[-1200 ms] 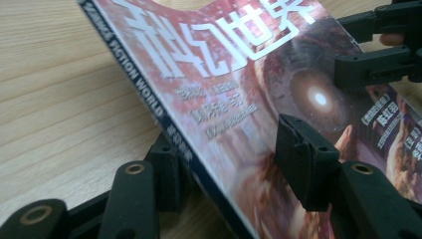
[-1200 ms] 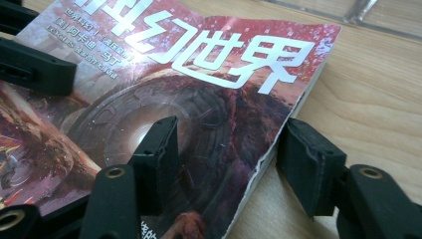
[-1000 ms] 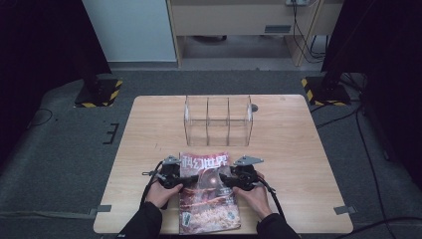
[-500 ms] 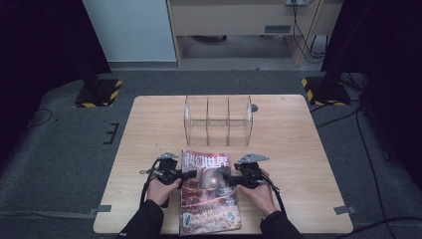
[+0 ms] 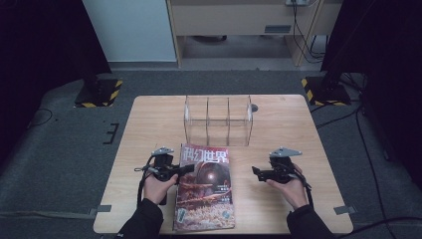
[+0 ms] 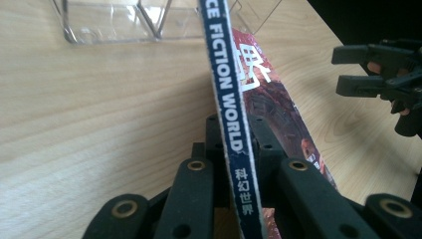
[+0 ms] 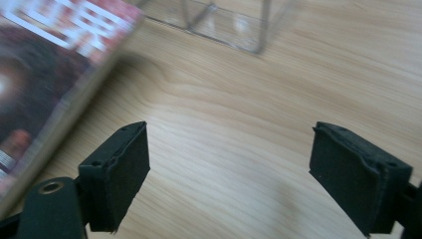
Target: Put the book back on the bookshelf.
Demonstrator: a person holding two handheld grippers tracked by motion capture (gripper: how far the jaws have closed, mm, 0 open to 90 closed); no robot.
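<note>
The clear plastic organizer (image 5: 218,121) with 3 compartments stands at 12 o'clock on the bench (image 5: 149,124), all 3 bare. The magazine (image 5: 204,186) lies toward 6 o'clock, its spine edge raised. The left gripper (image 5: 185,169) has just been closing its jaws and now clamps that spine. The right gripper (image 5: 255,173), at 3 o'clock of the magazine and well apart from it, has just been opening its jaws, which stand wide with nothing between them.

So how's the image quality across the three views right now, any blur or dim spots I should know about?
High view: dim and soft; the floor around the table falls into darkness. Left gripper view: the magazine spine lettering reads sharp, while the clear organizer and the far right tongs look softer. Right gripper view: the magazine cover is blurred at the left edge, the wood grain is fairly crisp, and faint glare marks the organizer's wall.
</note>
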